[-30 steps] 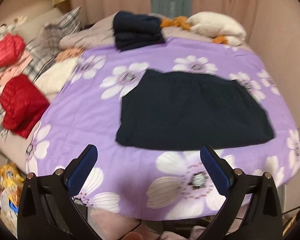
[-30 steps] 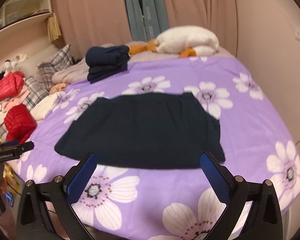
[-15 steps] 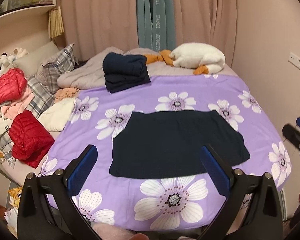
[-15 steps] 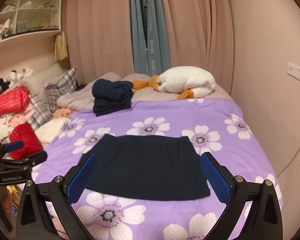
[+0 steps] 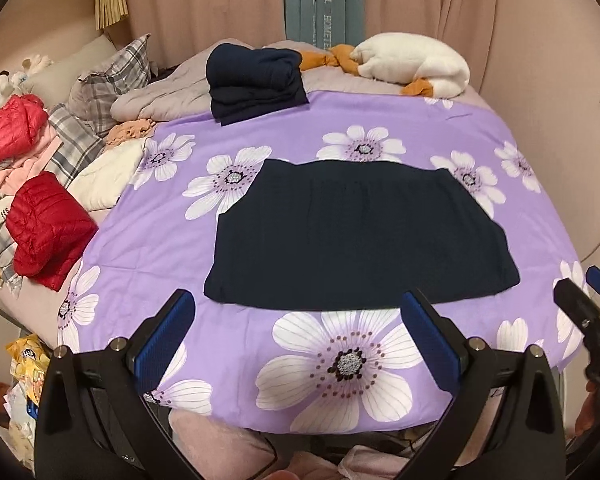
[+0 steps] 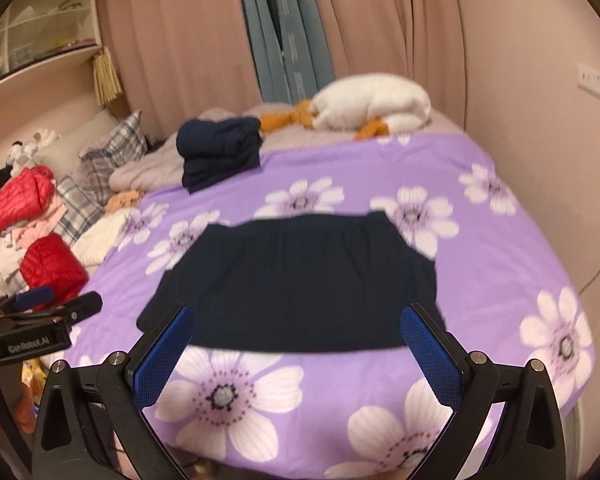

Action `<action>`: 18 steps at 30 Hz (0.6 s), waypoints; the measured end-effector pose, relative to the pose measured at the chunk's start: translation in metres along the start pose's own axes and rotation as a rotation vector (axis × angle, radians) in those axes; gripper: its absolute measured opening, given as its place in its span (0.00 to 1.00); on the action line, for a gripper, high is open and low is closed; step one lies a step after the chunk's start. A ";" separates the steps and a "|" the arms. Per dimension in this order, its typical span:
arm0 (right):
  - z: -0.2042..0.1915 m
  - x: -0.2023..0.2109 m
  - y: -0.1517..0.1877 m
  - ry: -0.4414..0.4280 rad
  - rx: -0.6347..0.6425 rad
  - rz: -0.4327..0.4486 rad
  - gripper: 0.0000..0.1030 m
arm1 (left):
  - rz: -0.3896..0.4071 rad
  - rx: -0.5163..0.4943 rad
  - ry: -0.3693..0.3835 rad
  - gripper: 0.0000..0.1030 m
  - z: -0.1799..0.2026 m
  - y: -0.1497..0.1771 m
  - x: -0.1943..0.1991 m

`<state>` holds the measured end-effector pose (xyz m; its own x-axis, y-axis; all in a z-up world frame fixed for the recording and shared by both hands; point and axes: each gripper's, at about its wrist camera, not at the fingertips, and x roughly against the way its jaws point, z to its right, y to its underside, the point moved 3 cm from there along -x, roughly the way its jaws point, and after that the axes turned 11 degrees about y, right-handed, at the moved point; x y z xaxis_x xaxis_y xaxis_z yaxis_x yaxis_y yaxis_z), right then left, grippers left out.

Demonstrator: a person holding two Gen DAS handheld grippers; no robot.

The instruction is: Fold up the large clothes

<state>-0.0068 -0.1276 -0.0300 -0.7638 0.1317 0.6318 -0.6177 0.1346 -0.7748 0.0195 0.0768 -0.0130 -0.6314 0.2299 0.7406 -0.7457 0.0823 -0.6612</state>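
Closer to the bed than half a second ago, the left gripper (image 5: 296,328) is held with its jaws wide apart and empty. From the left wrist, a purple flowered sheet (image 5: 380,120) is seen, with the dark garment (image 5: 356,236) laid flat in its middle. Pink curtains (image 5: 204,0) are hung behind.

From the right wrist, the right gripper (image 6: 296,340) is also brought nearer, jaws apart, and the garment's near edge is seen between them. Folded dark clothes (image 6: 218,152) are stacked farther back.

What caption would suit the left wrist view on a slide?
Open left gripper facing a dark garment spread flat on a purple floral bedspread, folded navy clothes behind.
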 end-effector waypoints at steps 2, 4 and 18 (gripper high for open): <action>-0.001 0.000 0.002 0.010 0.013 -0.006 0.99 | -0.003 -0.011 -0.006 1.00 0.002 0.001 -0.002; -0.004 0.001 0.001 0.000 0.024 -0.010 0.99 | -0.005 -0.020 -0.008 1.00 0.003 0.002 -0.002; -0.002 0.005 -0.007 0.017 0.031 0.009 0.99 | -0.001 -0.033 -0.019 1.00 0.000 0.006 -0.005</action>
<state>-0.0061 -0.1258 -0.0219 -0.7662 0.1498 0.6249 -0.6165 0.1031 -0.7806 0.0180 0.0765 -0.0204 -0.6350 0.2109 0.7431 -0.7390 0.1141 -0.6639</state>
